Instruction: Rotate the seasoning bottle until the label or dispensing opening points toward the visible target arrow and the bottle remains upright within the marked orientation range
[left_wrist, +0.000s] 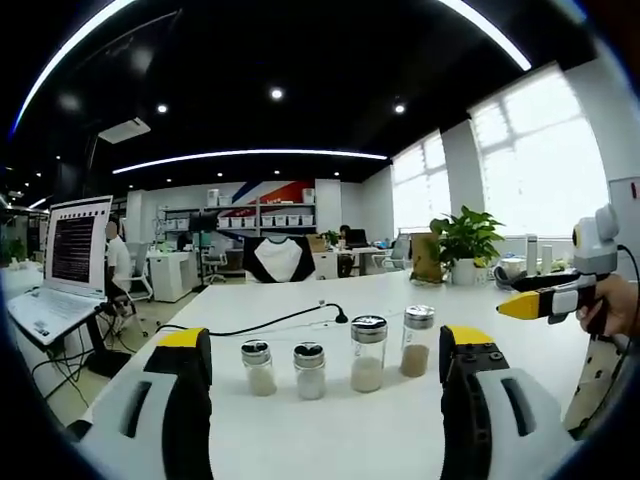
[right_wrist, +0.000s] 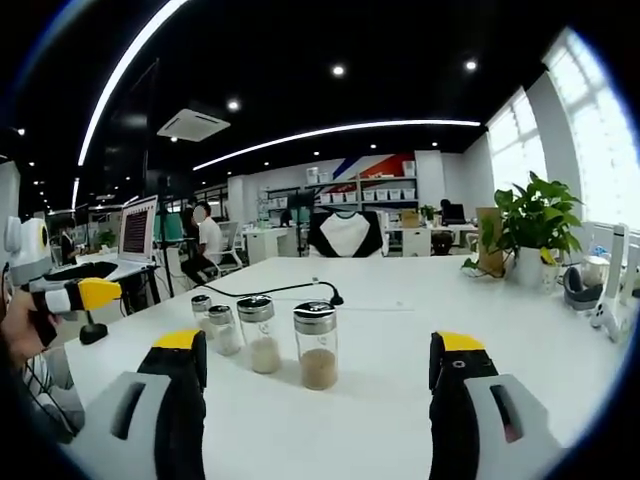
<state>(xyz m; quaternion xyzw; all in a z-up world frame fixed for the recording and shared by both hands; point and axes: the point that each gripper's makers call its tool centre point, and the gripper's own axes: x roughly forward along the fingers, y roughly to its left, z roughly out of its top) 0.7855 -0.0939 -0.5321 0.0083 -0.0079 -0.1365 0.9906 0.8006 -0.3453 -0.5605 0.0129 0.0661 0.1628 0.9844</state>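
Four glass seasoning bottles with silver caps stand upright in a row on the white table (left_wrist: 330, 430). In the left gripper view these are two short bottles of pale powder (left_wrist: 258, 367) (left_wrist: 309, 370), a taller pale one (left_wrist: 367, 353) and a tall brown one (left_wrist: 417, 340). My left gripper (left_wrist: 325, 340) is open, its jaws wide apart, short of the row. The right gripper (left_wrist: 545, 300) comes in from the right, held by a hand. In the right gripper view the brown bottle (right_wrist: 316, 345) is nearest, the pale tall one (right_wrist: 258, 333) beside it. My right gripper (right_wrist: 318, 342) is open and holds nothing.
A black cable (left_wrist: 290, 318) runs across the table behind the bottles. An open laptop (left_wrist: 60, 260) sits at the left, a potted plant (left_wrist: 465, 240) at the far right. The left gripper (right_wrist: 75, 295) shows at the left of the right gripper view. Office desks and shelves lie beyond.
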